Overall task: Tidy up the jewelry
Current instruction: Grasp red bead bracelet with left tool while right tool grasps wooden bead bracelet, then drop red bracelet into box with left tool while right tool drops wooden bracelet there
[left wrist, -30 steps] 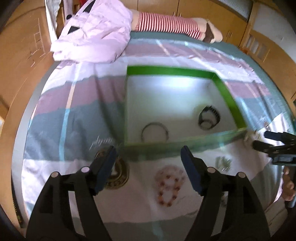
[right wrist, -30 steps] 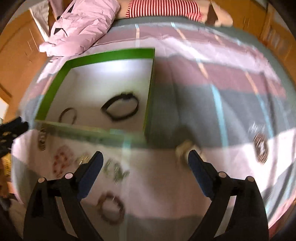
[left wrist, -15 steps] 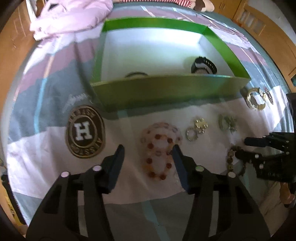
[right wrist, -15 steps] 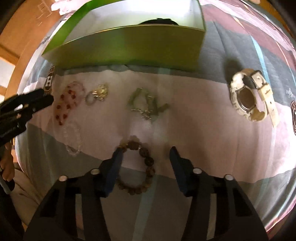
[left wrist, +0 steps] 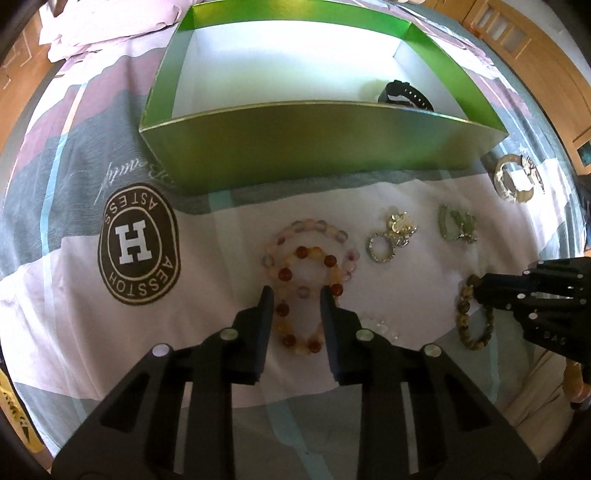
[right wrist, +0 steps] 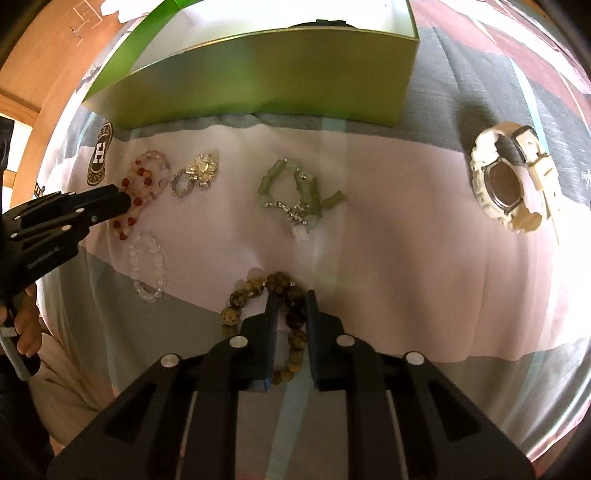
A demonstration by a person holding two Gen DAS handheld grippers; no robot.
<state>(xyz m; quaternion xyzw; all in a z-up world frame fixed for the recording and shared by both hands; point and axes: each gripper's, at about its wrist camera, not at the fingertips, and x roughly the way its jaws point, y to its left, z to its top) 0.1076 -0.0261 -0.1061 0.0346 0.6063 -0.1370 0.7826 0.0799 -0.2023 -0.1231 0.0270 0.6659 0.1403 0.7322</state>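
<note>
A green box (left wrist: 325,136) with a white inside holds a black watch (left wrist: 406,96). On the bedspread in front lie a red-and-orange bead bracelet (left wrist: 303,295), a pink bead bracelet (left wrist: 314,227), a silver ring piece (left wrist: 391,240), a green stone bracelet (right wrist: 295,192), a clear bead bracelet (right wrist: 147,266), a brown bead bracelet (right wrist: 280,317) and a white watch (right wrist: 506,177). My left gripper (left wrist: 296,295) is low over the red-and-orange bracelet, jaws partly closed around it. My right gripper (right wrist: 291,299) is narrowed around the brown bracelet's beads.
A round "H" logo (left wrist: 138,245) is printed on the bedspread left of the jewelry. Wooden cabinets (left wrist: 517,33) stand beyond the bed. A pale pink garment (left wrist: 92,29) lies at the far left.
Both grippers came down from above the box to the jewelry in front of it. Each has narrowed its jaws, the left around the red-and-orange bracelet, the right around the brown one.
</note>
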